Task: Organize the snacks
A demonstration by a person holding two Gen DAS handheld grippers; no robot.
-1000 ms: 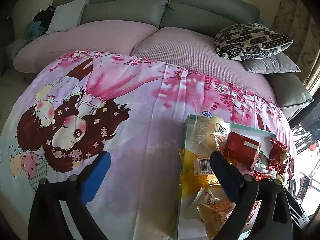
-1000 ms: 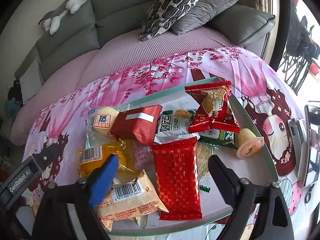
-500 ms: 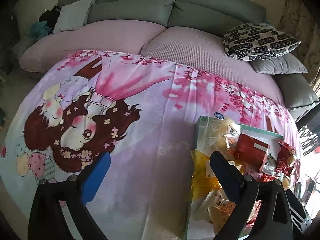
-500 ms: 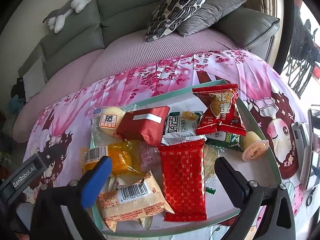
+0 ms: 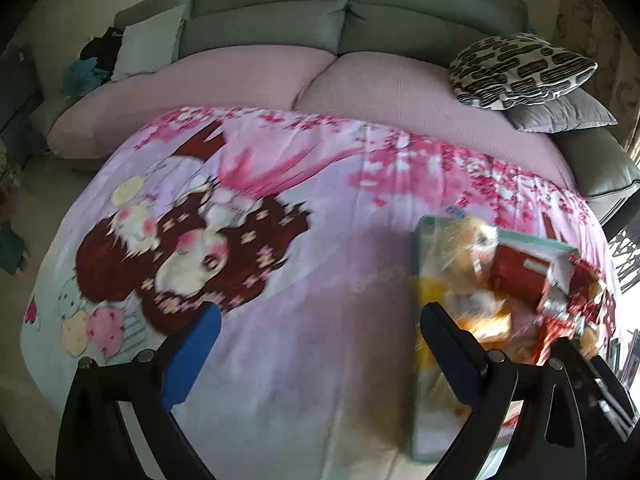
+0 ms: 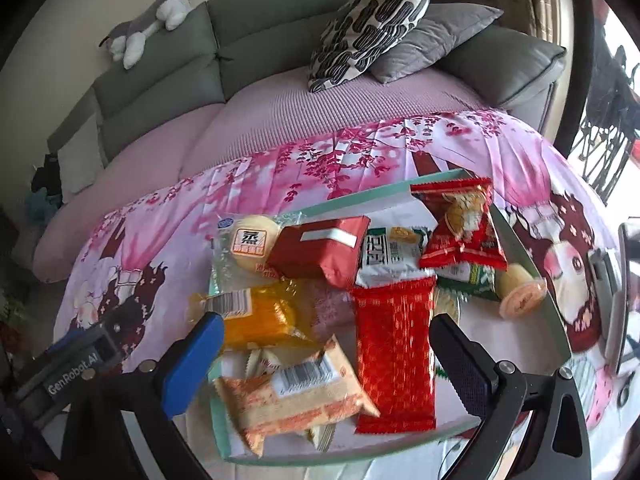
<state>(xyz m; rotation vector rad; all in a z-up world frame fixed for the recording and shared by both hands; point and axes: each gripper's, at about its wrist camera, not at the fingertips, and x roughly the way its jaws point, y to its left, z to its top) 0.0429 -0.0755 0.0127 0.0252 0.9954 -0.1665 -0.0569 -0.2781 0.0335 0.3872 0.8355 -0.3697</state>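
Snacks heaped in the tray (image 6: 532,248), both my tools released.
My right tool (image 6: 326,350) hovers over the red packet (image 6: 394,356) and orange bag (image 6: 292,396); my left tool (image 5: 318,340) hangs above the pink cloth (image 5: 320,240), sofa (image 5: 280,20) behind.

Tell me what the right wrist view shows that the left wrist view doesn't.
Right wrist only: the plush cat on the sofa back, the jelly cup and long red packet in the tray. Left wrist only: the bare cartoon-girl stretch of cloth. Both: the patterned cushion, the snack pile, and open, empty grippers, left gripper and right gripper.
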